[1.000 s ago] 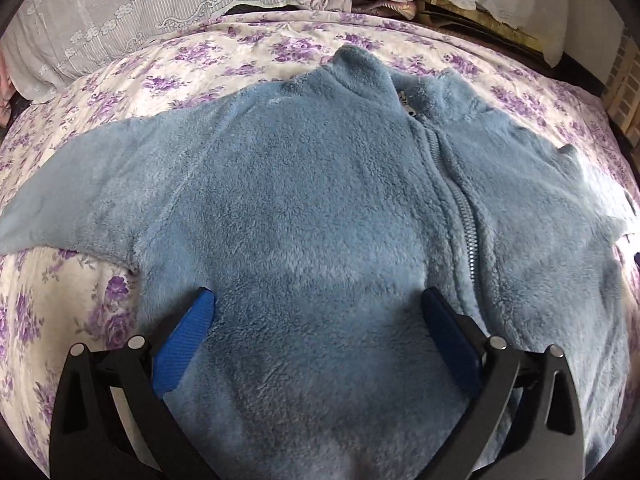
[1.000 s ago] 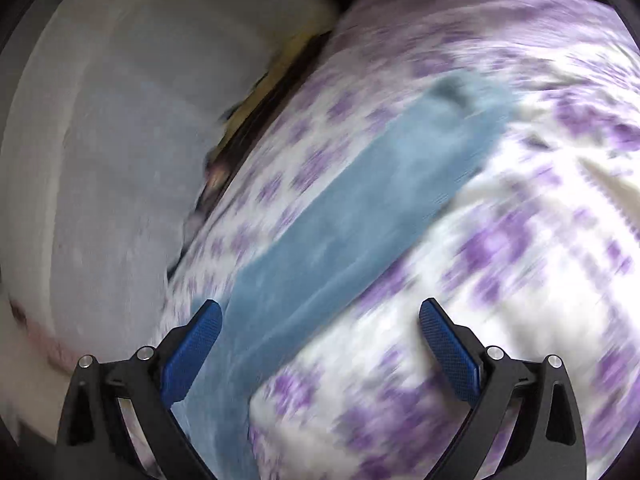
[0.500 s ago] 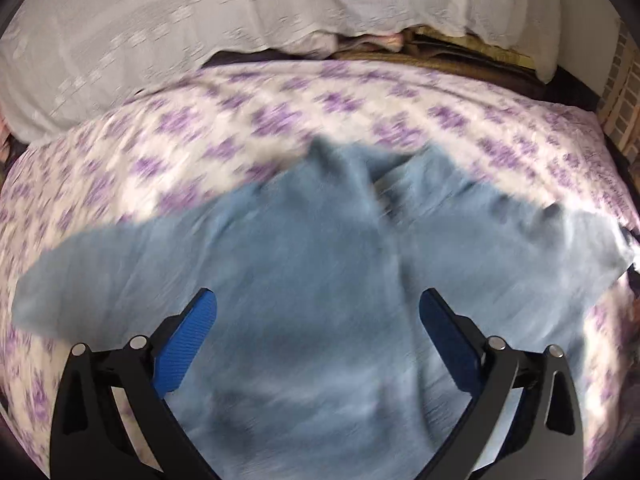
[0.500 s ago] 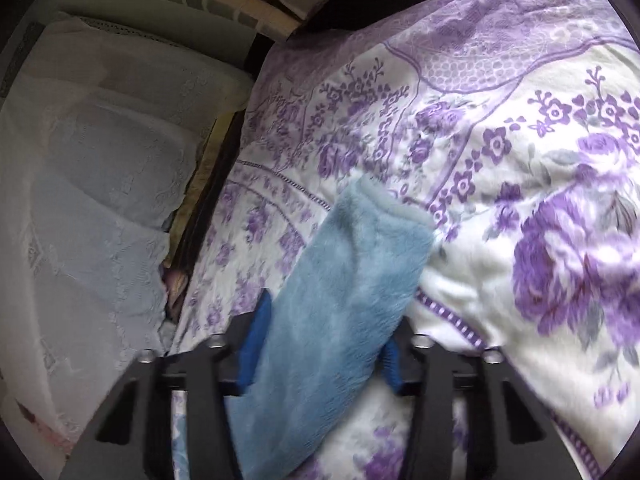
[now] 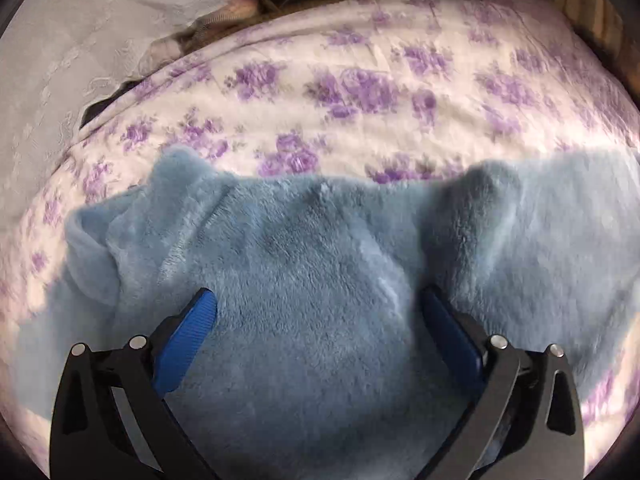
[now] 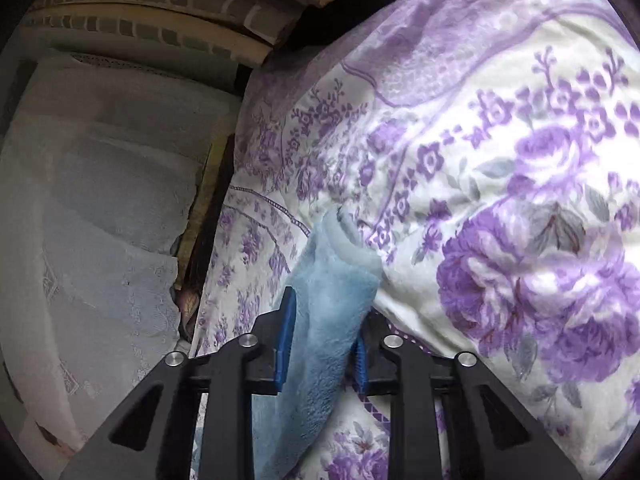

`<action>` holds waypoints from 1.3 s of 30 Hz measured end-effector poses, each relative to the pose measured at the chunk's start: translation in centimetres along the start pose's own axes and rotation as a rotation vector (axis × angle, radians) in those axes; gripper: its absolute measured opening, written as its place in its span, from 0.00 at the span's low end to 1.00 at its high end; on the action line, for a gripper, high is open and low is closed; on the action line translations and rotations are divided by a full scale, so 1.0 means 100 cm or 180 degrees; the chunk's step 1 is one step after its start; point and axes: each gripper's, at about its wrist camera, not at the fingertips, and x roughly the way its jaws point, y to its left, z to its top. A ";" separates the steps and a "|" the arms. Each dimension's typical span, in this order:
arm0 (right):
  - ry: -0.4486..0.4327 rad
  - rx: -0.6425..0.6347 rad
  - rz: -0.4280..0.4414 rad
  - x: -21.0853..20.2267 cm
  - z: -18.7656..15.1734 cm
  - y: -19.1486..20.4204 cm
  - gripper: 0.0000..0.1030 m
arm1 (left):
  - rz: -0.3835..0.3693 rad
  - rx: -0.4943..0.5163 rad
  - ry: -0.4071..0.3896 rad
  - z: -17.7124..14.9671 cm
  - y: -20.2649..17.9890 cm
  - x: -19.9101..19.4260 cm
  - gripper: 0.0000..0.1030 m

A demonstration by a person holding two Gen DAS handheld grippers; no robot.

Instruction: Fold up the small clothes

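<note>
A small light-blue fleece jacket (image 5: 312,264) lies spread on a bed with a purple-flowered cover (image 5: 360,92). In the left wrist view my left gripper (image 5: 316,312) is open, its blue pads wide apart over the jacket's body, holding nothing. The jacket's collar end (image 5: 180,184) bunches at the left. In the right wrist view my right gripper (image 6: 326,328) is shut on the jacket's sleeve (image 6: 332,280), near its cuff, which sticks out past the fingertips over the cover (image 6: 520,200).
A white lace-patterned cloth (image 6: 100,200) hangs along the far side of the bed, also in the left wrist view (image 5: 72,40). Stacked folded fabrics (image 6: 160,12) lie beyond the bed's edge. A dark gap (image 6: 212,200) runs between bed and cloth.
My right gripper closed on the sleeve near the cuff. My left gripper stayed open and swung across the jacket, so the collar now sits at the left of its view.
</note>
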 end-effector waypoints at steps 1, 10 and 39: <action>0.0006 -0.0054 0.0025 0.001 0.001 0.004 0.36 | 0.0007 0.0010 -0.0007 -0.003 0.000 -0.001 0.96; -0.0119 -0.0601 -0.0035 -0.017 -0.018 0.028 0.10 | -0.0217 0.0086 0.0057 -0.008 0.020 -0.023 0.96; 0.0993 -0.2677 0.0862 -0.015 -0.284 0.268 0.13 | -0.0373 -0.0467 -0.0163 0.014 0.123 -0.058 0.95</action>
